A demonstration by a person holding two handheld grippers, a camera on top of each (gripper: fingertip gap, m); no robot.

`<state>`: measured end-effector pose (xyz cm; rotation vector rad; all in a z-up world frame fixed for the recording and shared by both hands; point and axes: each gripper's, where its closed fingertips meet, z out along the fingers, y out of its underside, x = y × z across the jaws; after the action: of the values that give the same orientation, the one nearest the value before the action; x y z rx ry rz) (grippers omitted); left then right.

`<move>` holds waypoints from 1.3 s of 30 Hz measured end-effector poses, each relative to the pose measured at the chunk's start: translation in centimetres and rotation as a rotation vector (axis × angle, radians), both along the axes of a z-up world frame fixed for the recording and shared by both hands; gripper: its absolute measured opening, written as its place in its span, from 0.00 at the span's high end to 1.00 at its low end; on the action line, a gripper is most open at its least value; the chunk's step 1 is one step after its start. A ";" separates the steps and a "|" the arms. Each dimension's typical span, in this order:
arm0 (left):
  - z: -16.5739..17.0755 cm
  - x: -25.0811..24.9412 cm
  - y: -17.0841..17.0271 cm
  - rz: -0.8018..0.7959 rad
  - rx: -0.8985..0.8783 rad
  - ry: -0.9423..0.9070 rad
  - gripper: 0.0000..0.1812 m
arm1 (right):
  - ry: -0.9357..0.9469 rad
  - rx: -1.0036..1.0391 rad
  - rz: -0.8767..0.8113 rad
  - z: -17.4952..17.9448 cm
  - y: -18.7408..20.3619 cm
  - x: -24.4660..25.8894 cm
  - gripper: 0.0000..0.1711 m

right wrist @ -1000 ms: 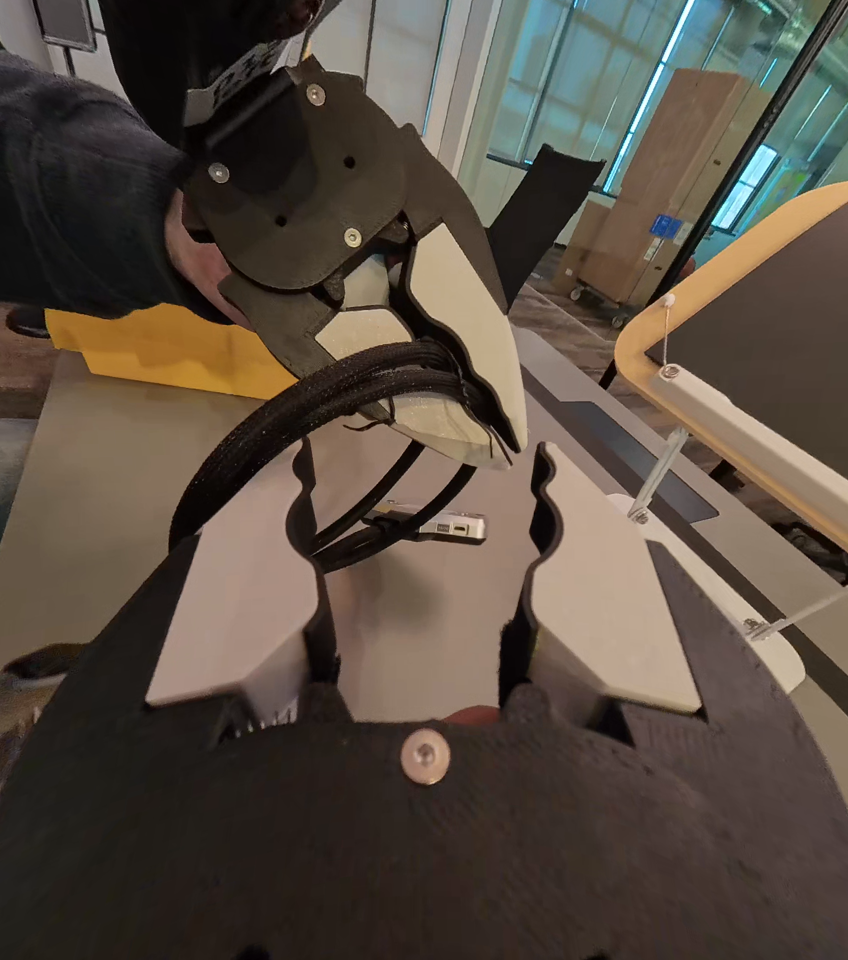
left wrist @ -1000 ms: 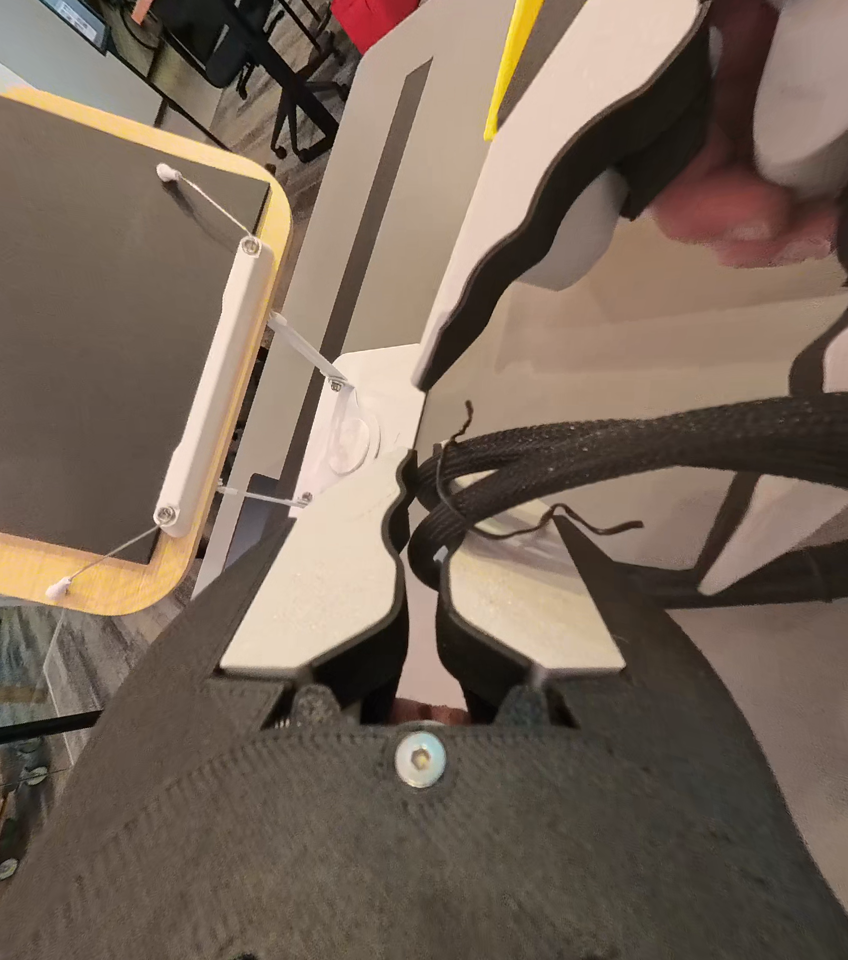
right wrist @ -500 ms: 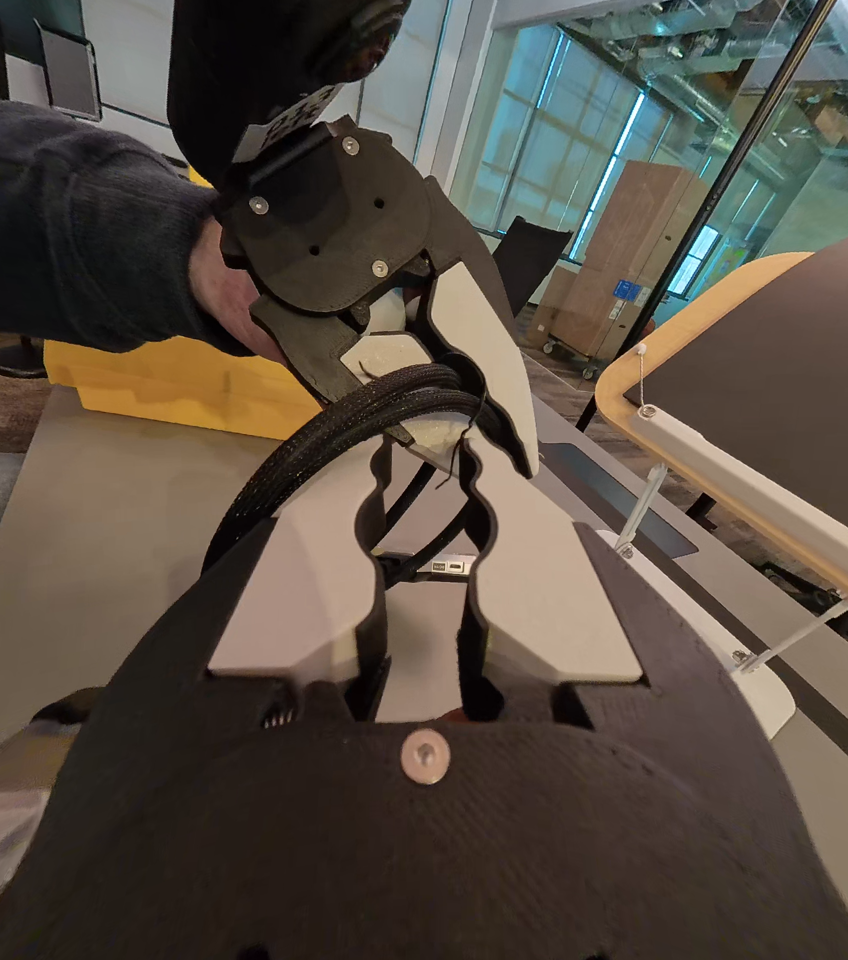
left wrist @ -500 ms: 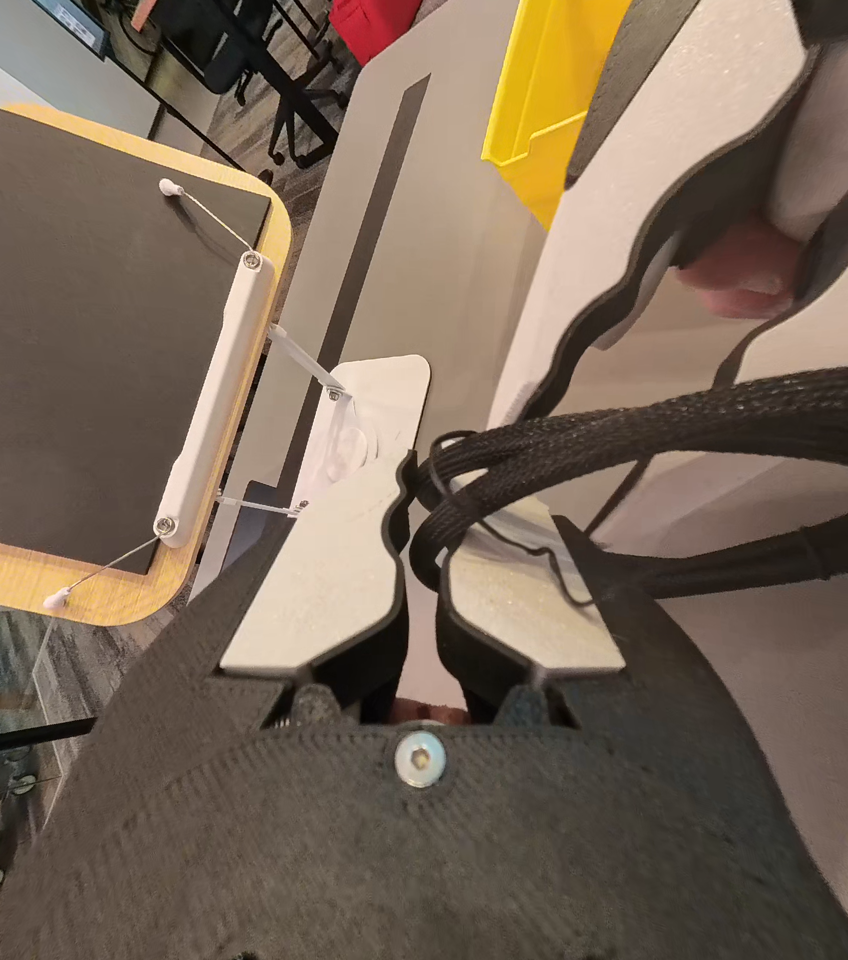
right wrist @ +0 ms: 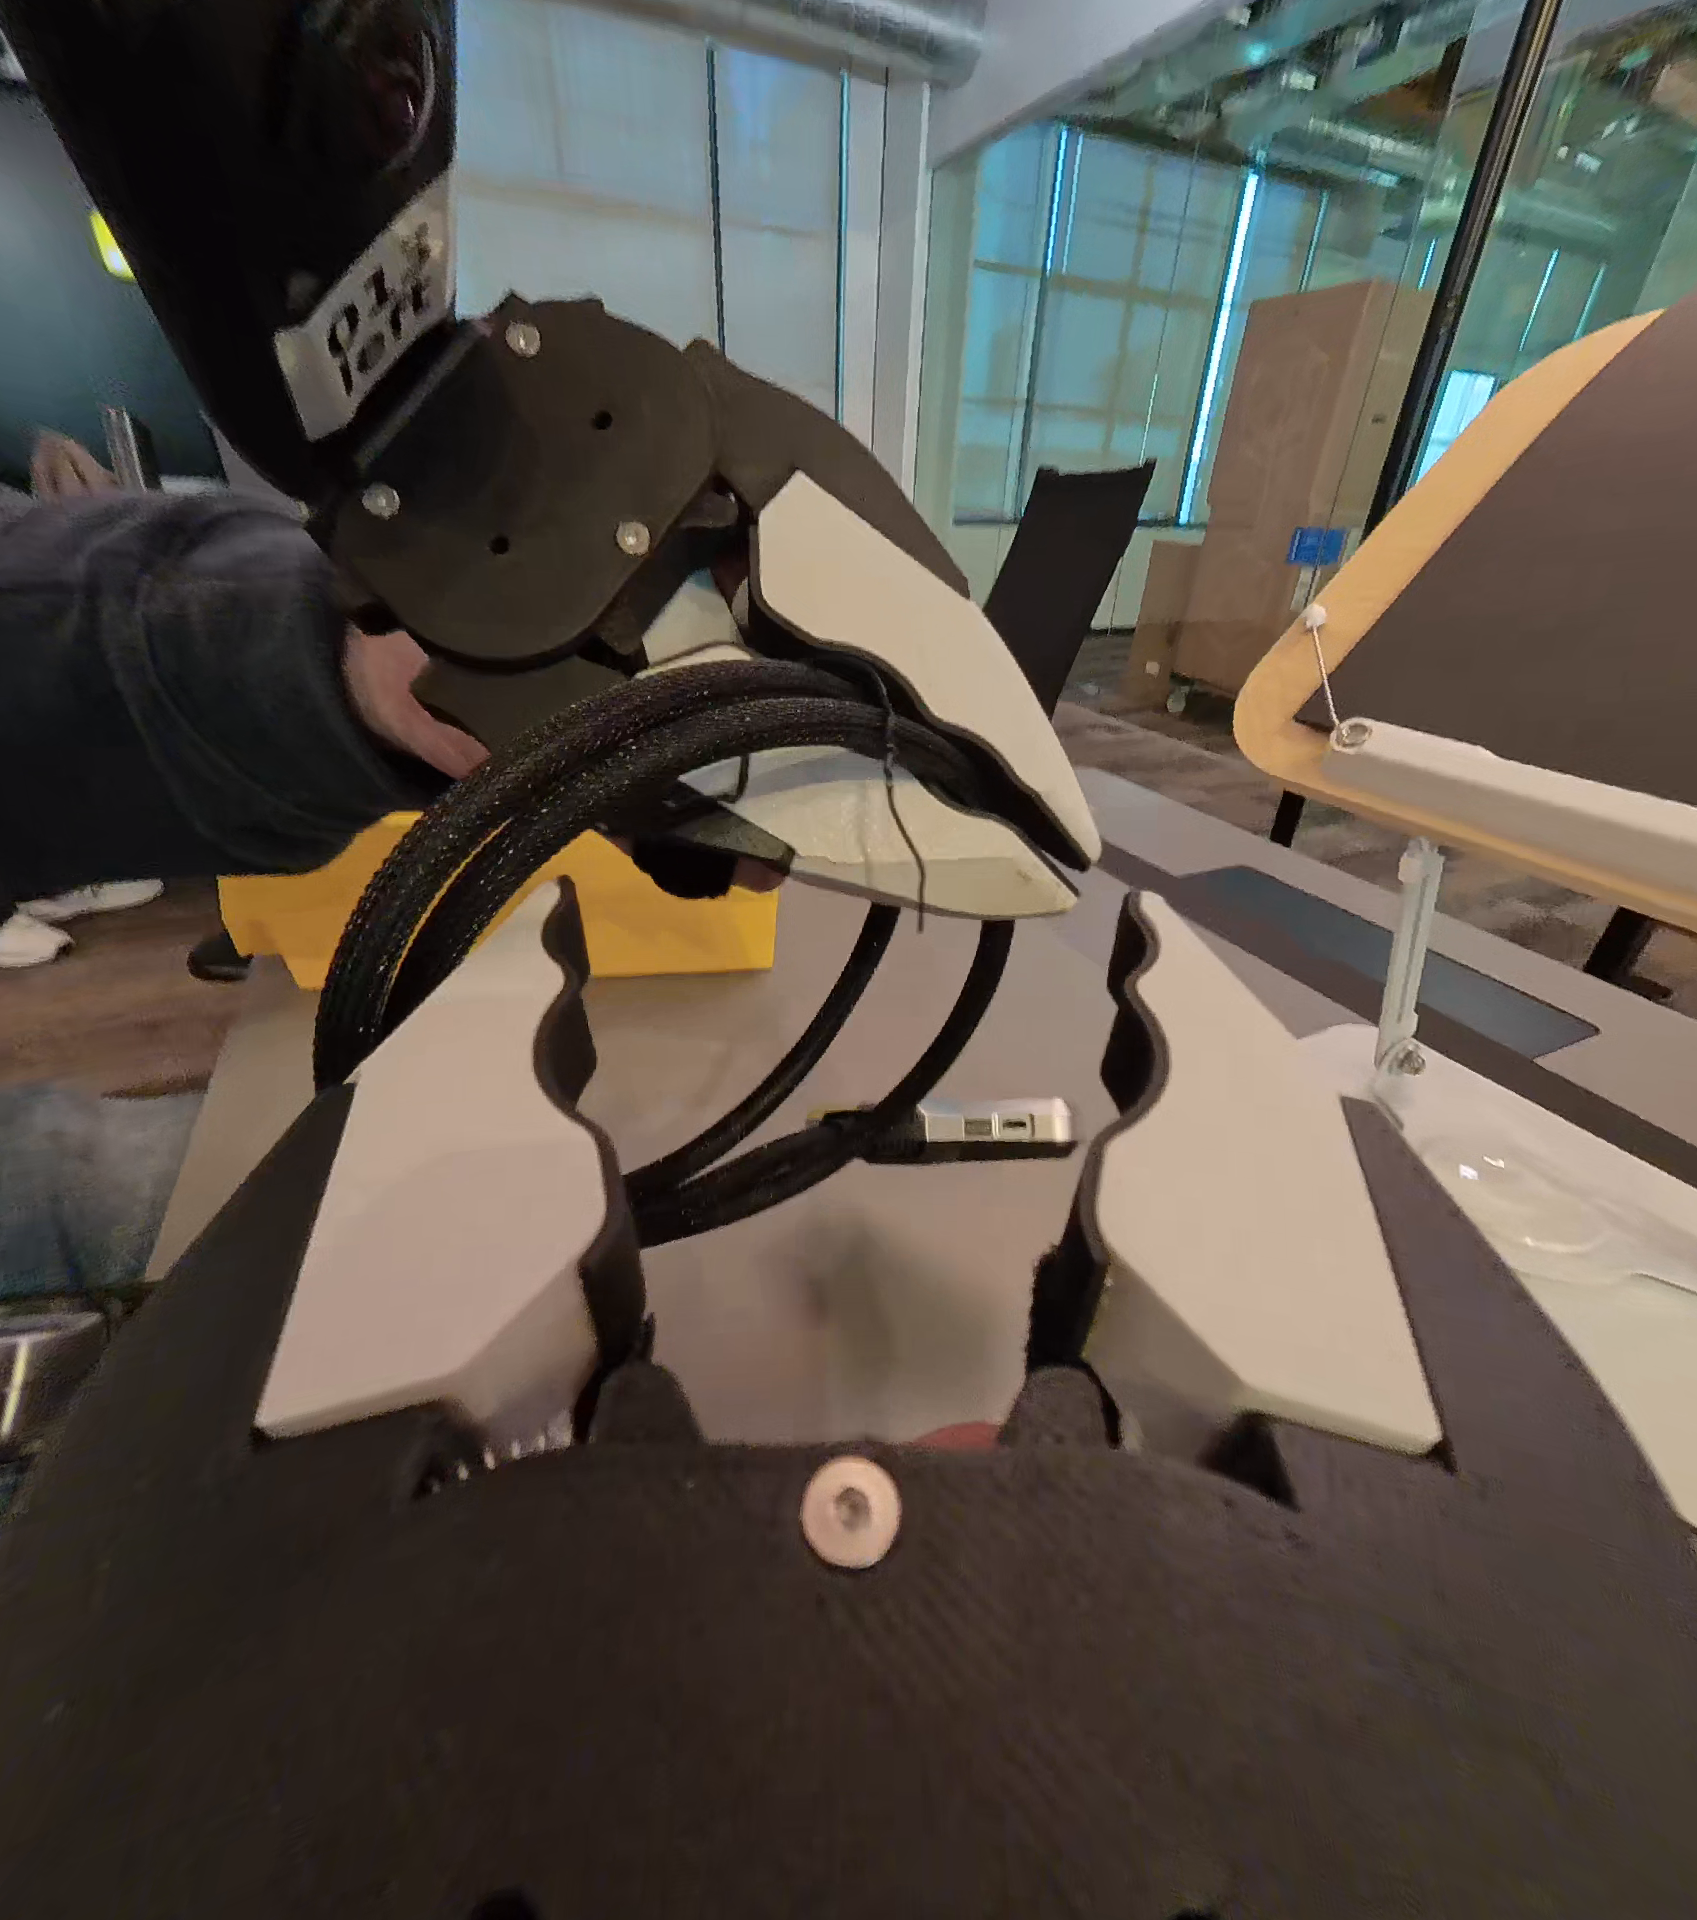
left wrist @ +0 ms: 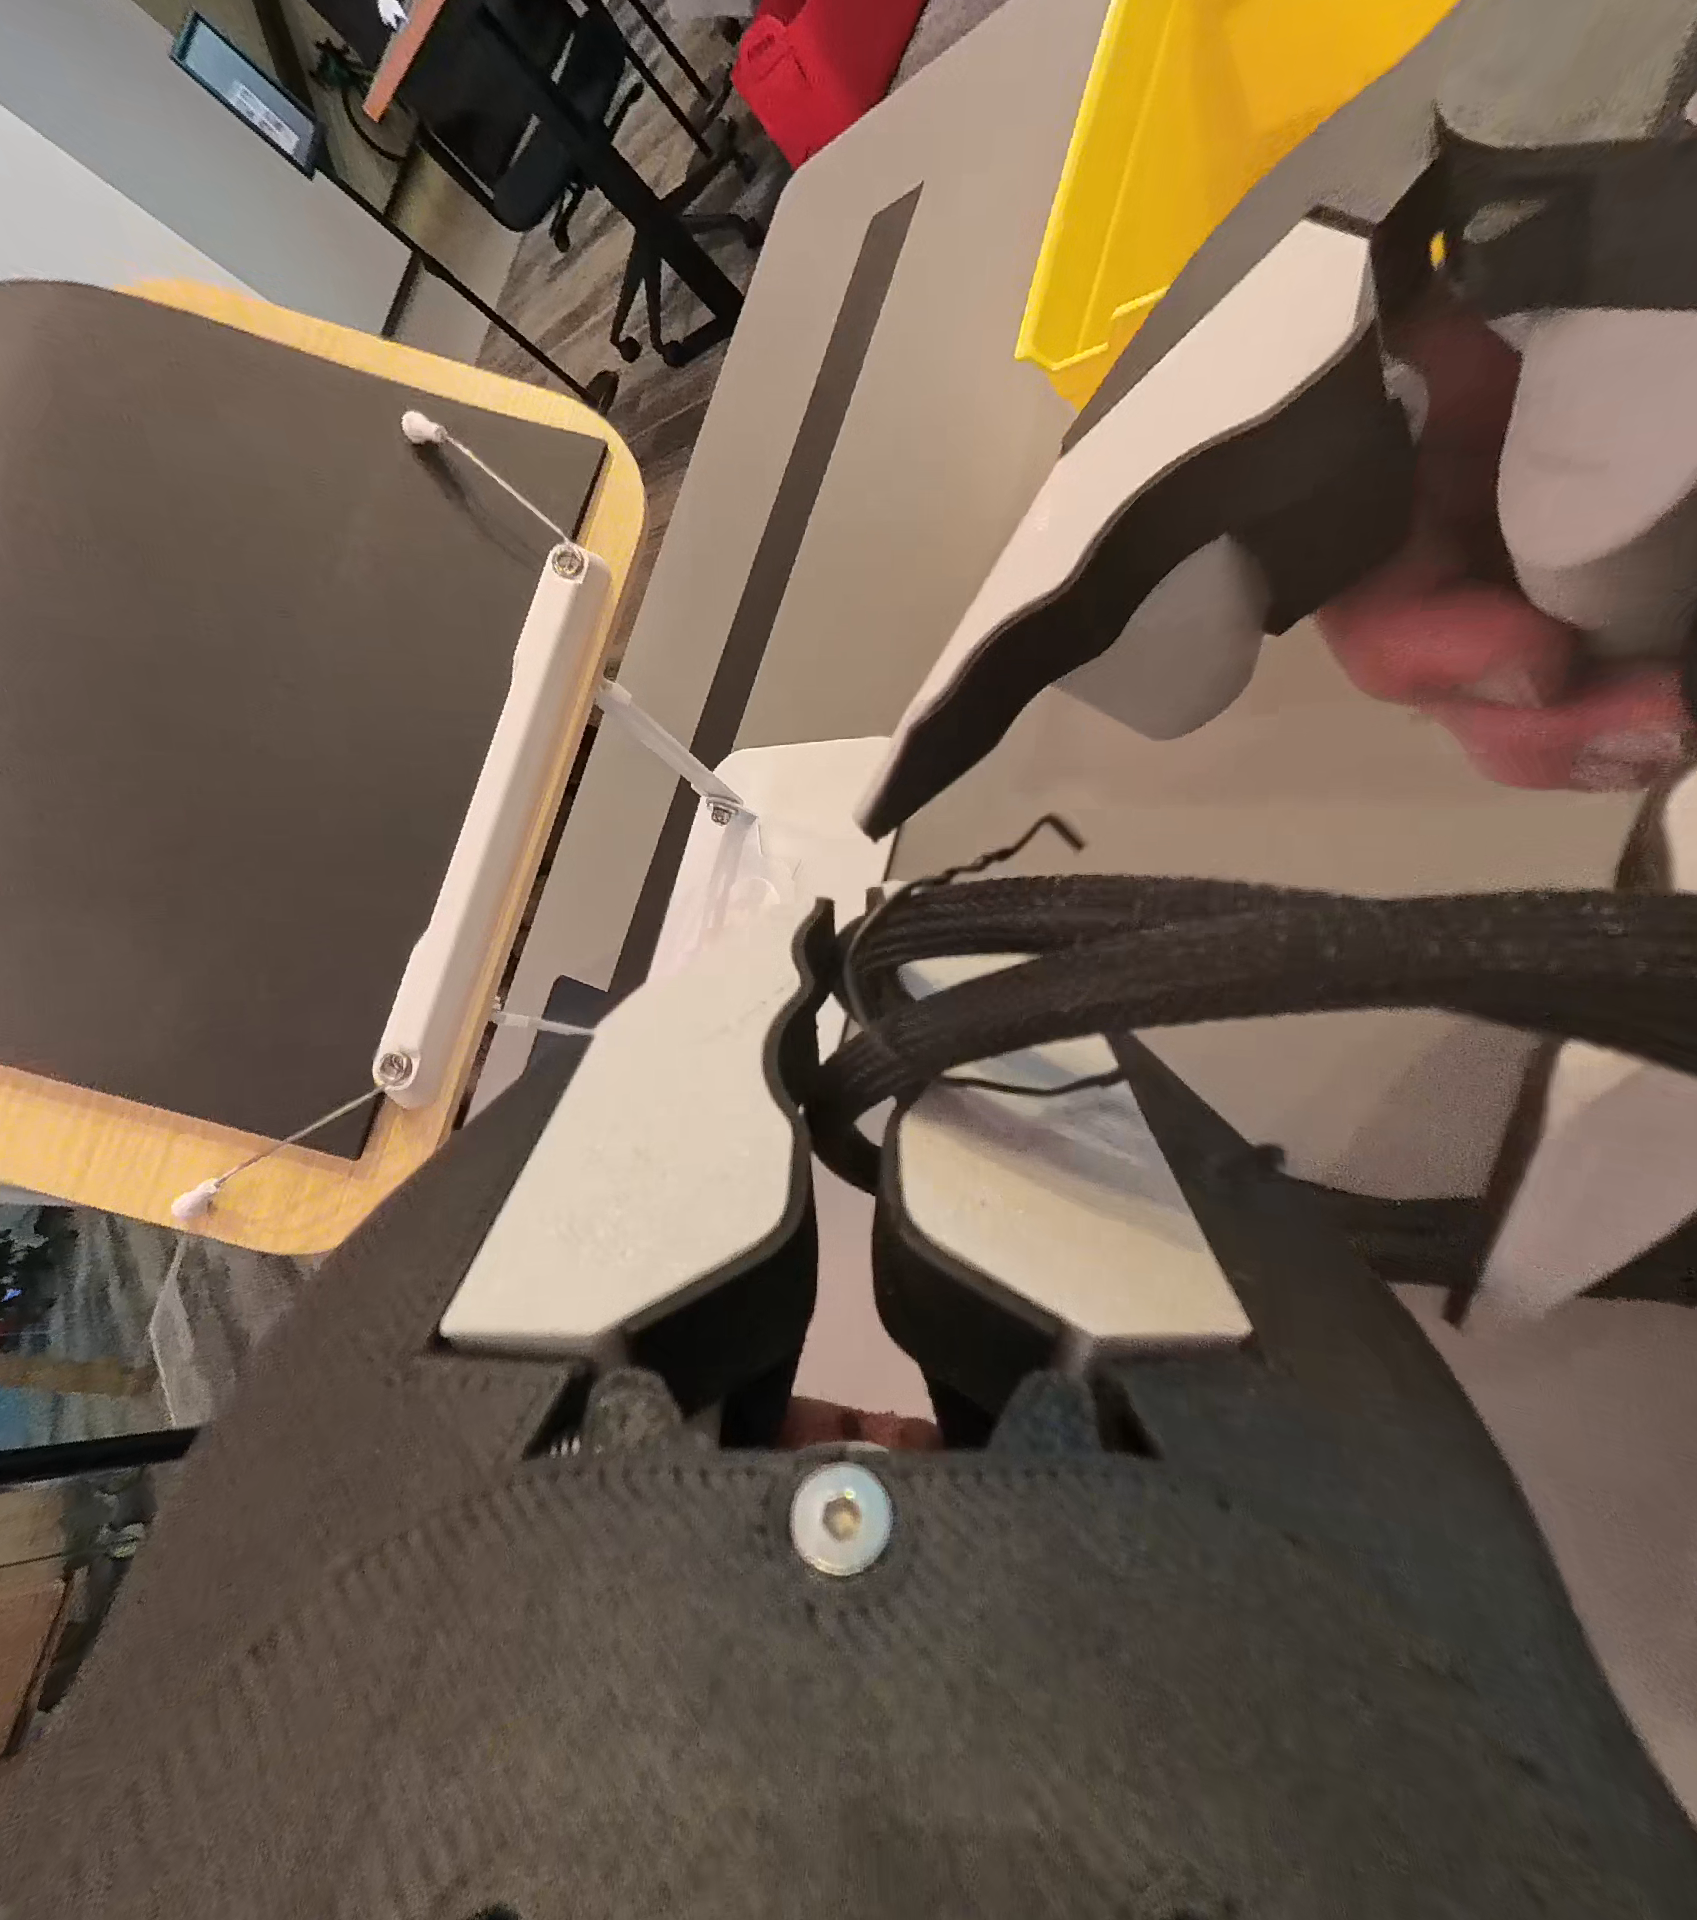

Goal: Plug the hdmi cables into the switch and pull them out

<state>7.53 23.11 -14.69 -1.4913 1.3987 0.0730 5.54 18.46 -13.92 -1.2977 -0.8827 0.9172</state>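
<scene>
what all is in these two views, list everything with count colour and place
cable bundle: one, black braided, looped above the table, clamped by the left gripper
switch: one, silver, on the table, cables plugged into its near end
bin: one, yellow, far side of the table
table: one, grey, under everything
board: one, black with a wood edge, on a white stand beside the table
left gripper: one, black and white, shut on the cable bundle
right gripper: one, black and white, open, facing the switch
</scene>
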 end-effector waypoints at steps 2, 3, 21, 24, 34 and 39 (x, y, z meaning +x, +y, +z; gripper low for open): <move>0.3 0.2 0.1 -0.003 0.018 -0.006 0.98 | 0.040 -0.007 0.004 0.4 0.0 0.0 0.41; 0.4 0.2 0.2 -0.001 0.022 -0.014 0.98 | 0.060 -0.014 -0.001 0.5 0.1 0.0 0.41; 1.3 0.7 0.8 0.010 0.047 -0.072 0.98 | 0.182 -0.017 0.009 1.8 -0.3 0.9 0.61; 1.2 0.9 0.8 0.008 0.042 -0.076 0.98 | 0.225 -0.037 0.033 2.2 -0.5 1.1 0.65; 0.8 1.4 1.0 0.024 0.071 -0.055 0.98 | 0.242 -0.090 -0.025 1.7 0.6 1.5 0.60; 0.7 1.5 1.2 0.042 0.091 -0.046 0.98 | 0.240 -0.109 -0.054 1.7 0.9 1.7 0.64</move>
<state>9.05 24.34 -13.95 -1.4377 1.3108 0.1261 7.28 19.38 -12.18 -1.2664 -0.6150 1.0659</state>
